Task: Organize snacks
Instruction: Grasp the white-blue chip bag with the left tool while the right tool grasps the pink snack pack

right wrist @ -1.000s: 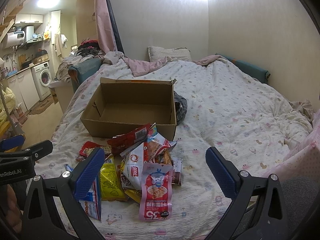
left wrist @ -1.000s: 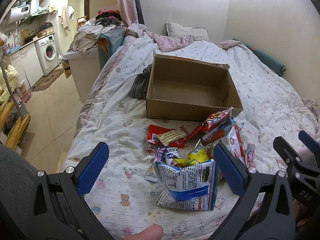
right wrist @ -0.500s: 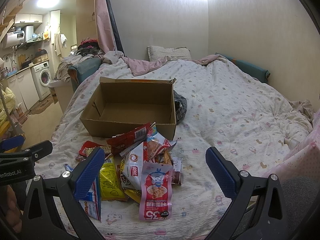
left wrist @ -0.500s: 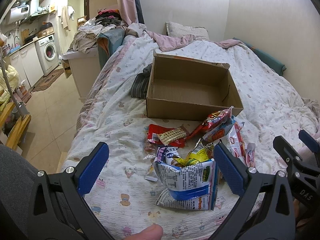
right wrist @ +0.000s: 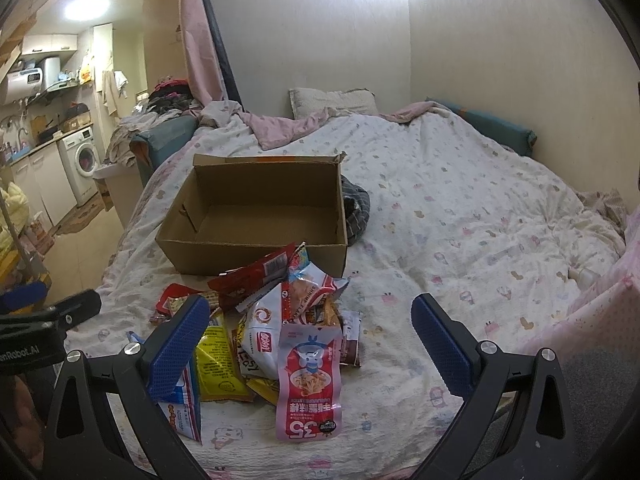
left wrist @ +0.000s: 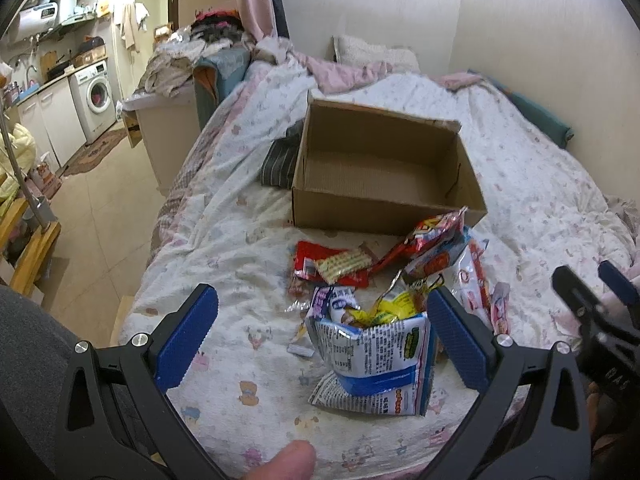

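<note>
Both of my tongs, the left gripper [left wrist: 322, 342] and the right gripper [right wrist: 310, 346], hang spread wide and hold nothing above the bed [right wrist: 460, 208]. I see the snack packets [right wrist: 280, 332] heaped just before the open cardboard box [right wrist: 256, 220].

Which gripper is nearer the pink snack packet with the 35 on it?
The right gripper. The pink packet lies directly between its open fingers. The left gripper hovers over the blue-and-white bag on the pile's far left side.
</note>
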`<action>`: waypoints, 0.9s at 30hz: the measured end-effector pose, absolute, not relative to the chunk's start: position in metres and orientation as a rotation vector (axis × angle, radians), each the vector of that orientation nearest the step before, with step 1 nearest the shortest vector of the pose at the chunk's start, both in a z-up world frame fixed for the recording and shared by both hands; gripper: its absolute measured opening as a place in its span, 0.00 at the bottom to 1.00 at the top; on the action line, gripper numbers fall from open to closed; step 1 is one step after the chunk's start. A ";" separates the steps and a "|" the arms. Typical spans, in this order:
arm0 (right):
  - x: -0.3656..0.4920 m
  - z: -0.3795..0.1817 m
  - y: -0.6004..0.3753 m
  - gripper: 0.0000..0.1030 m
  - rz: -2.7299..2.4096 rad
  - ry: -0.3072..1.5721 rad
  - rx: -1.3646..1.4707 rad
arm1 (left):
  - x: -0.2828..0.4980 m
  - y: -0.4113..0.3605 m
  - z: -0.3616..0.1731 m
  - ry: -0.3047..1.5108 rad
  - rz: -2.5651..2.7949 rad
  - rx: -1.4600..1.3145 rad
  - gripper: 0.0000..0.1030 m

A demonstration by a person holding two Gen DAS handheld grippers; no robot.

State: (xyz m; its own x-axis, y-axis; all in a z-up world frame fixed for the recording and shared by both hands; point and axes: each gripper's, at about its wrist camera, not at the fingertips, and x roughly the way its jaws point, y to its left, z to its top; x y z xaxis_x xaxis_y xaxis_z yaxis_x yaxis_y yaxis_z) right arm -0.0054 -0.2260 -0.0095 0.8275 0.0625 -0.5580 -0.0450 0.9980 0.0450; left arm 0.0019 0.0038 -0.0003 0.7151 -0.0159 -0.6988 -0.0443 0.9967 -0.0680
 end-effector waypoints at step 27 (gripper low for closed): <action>0.058 -0.089 -0.294 1.00 0.240 1.184 0.430 | 0.059 -0.032 -0.084 1.347 0.014 -0.187 1.00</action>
